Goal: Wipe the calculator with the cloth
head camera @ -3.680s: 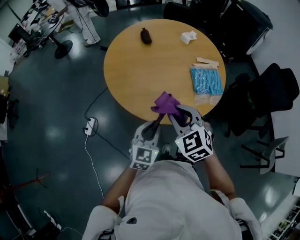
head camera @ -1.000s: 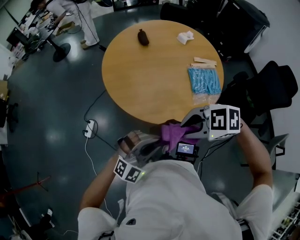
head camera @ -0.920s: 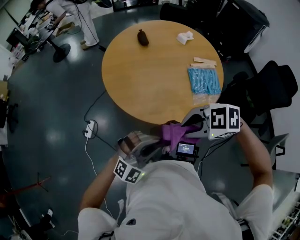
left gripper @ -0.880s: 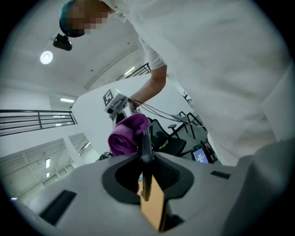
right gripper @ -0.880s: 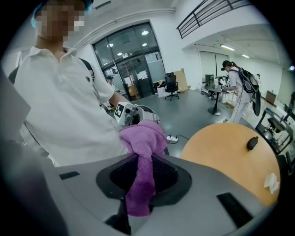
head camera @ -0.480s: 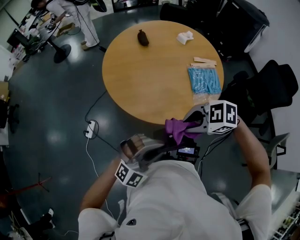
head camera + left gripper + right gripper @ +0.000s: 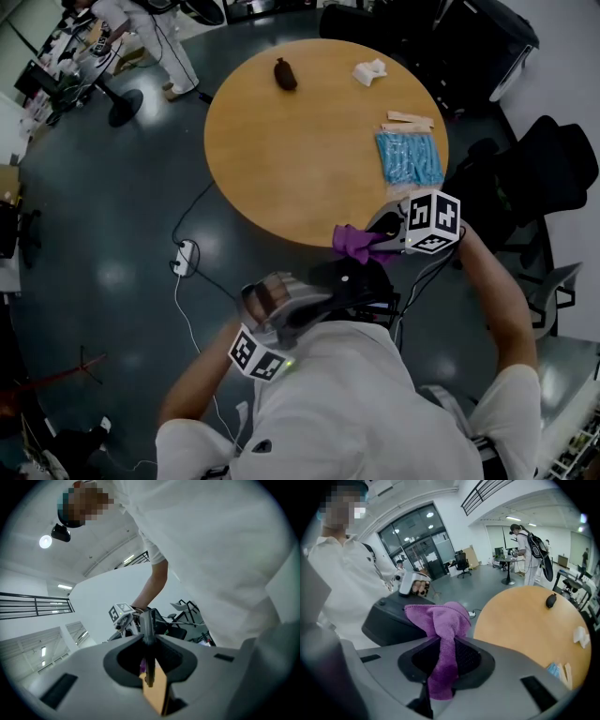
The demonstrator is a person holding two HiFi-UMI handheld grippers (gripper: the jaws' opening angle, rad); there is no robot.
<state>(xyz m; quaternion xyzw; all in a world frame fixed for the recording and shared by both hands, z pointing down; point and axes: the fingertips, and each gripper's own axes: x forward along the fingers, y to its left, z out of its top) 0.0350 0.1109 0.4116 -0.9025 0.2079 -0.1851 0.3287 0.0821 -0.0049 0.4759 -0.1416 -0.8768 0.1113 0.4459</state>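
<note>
Pinches the jaws of the right gripper [image 7: 443, 644] narrow on the purple cloth [image 7: 440, 618], a bunch of it puffing out past the tips and a tail hanging back between them. Clamps the jaws of the left gripper [image 7: 149, 641] just as narrow on the calculator [image 7: 150, 618], seen edge-on there as a thin dark slab. Holds that calculator [image 7: 356, 279] in the air close to the chest, off the near rim of the desk [image 7: 300, 159] and over the floor [image 7: 103, 216], only a dark face of it showing in the head view. Has the cloth [image 7: 354, 242] just beside the calculator's far edge, between it and the desk rim; cannot tell whether touching. Points the left gripper [image 7: 323, 295] in from the left and the right gripper [image 7: 375, 239] in from the right, marker cube [image 7: 431, 223] on top. Sees, in the right gripper view, the calculator [image 7: 386, 616] as a black body behind the cloth, the left hand [image 7: 421, 587] beyond it.

Finds on the round wooden desk a small dark object [image 7: 284, 73] at the far side, a crumpled white piece [image 7: 370, 71] to its right, a blue packet [image 7: 411, 157] by the right rim and pale sticks [image 7: 408, 120] just beyond that. Finds on the floor a white power strip [image 7: 185, 253] left of the desk, a black chair [image 7: 548, 178] to the right, and another person [image 7: 155, 37] standing at the upper left.
</note>
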